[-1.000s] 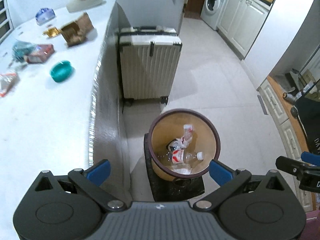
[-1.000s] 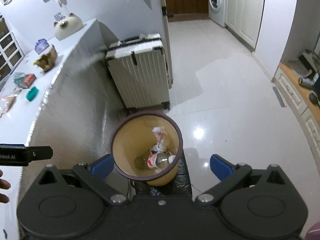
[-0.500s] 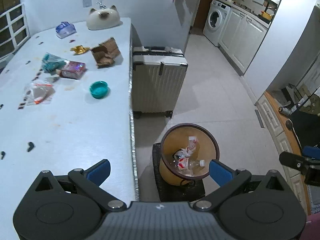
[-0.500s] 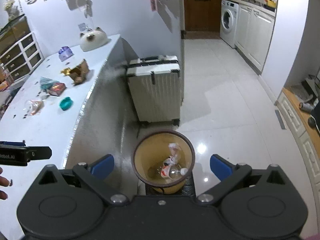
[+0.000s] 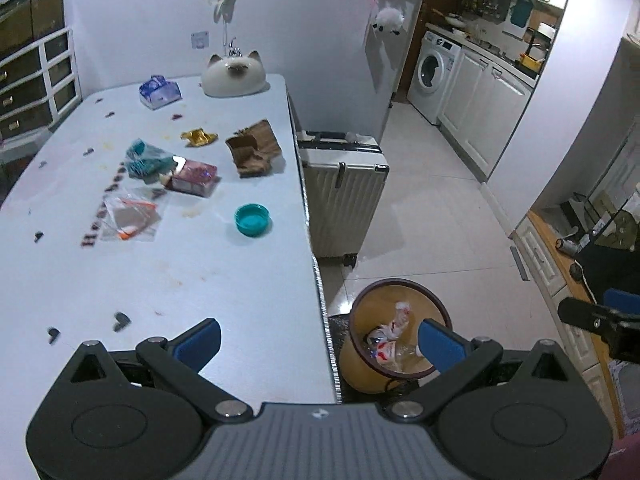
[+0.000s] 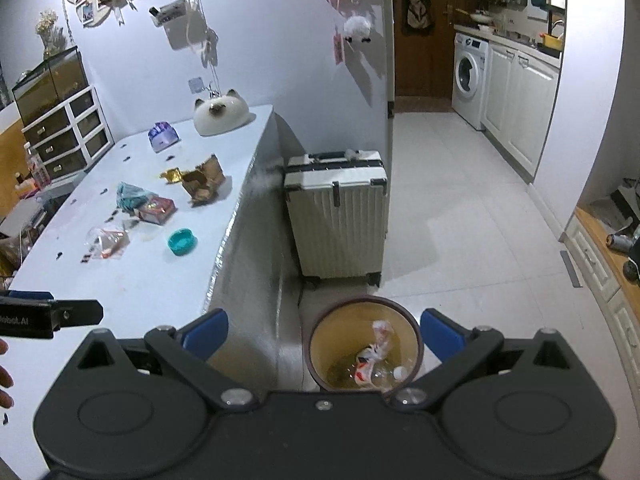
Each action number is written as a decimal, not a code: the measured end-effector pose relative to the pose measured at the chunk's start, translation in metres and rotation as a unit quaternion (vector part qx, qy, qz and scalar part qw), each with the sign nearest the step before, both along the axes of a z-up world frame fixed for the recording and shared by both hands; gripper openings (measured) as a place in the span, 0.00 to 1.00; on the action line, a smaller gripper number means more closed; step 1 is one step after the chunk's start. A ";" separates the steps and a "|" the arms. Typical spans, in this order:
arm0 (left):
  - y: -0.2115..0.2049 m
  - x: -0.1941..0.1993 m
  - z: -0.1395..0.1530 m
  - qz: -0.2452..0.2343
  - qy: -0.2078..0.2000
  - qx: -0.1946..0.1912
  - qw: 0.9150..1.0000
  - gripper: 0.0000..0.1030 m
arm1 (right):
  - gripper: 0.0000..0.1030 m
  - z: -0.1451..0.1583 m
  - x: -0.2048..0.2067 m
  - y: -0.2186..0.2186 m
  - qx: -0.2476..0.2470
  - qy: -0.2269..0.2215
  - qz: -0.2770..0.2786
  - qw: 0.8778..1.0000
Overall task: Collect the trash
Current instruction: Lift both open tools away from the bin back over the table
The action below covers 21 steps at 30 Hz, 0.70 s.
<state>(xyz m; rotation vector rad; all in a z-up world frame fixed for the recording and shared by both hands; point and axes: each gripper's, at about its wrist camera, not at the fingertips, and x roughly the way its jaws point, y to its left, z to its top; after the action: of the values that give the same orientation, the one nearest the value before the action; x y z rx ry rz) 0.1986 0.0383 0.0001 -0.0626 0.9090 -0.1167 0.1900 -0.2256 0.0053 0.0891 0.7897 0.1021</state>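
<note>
A round brown bin (image 5: 362, 376) (image 6: 320, 364) stands on the floor by the table's corner, holding a plastic bottle (image 5: 390, 350) (image 6: 374, 372) and crumpled wrappers. On the white table (image 5: 180, 280) (image 6: 140, 292) lie a teal lid (image 5: 252, 220) (image 6: 182, 241), a torn brown box (image 5: 254, 154) (image 6: 202, 182), a red packet (image 5: 192, 176) (image 6: 157, 210), a clear bag (image 5: 128, 218) (image 6: 106, 242), a gold wrapper (image 5: 199, 137) and a teal wrapper (image 5: 146, 158). My left gripper (image 5: 318, 344) is open over the table edge and bin. My right gripper (image 6: 324, 334) is open above the bin. Both are empty.
A white suitcase (image 5: 342, 196) (image 6: 336, 216) stands against the table's side beyond the bin. A cat-shaped ceramic (image 5: 233, 74) and a purple pack (image 5: 160, 91) sit at the table's far end. Cabinets and a washing machine (image 5: 434, 76) line the right wall.
Both grippers have risen and pulled back from the bin, so the bin looks smaller and the whole table with its litter has come into view. Both stayed open.
</note>
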 end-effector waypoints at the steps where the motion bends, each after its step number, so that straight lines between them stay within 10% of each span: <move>1: 0.005 -0.001 0.002 -0.002 -0.003 0.002 1.000 1.00 | 1.00 0.001 -0.001 0.005 0.000 -0.003 -0.002 1.000; 21: 0.123 0.010 0.005 0.026 -0.015 0.006 1.000 1.00 | 1.00 0.006 0.008 0.125 -0.004 -0.042 0.019 0.999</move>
<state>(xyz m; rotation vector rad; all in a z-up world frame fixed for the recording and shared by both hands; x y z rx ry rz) 0.2081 0.1613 0.0048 -0.0728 0.8773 -0.0640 0.1985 -0.1004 0.0113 0.0615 0.7078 0.1378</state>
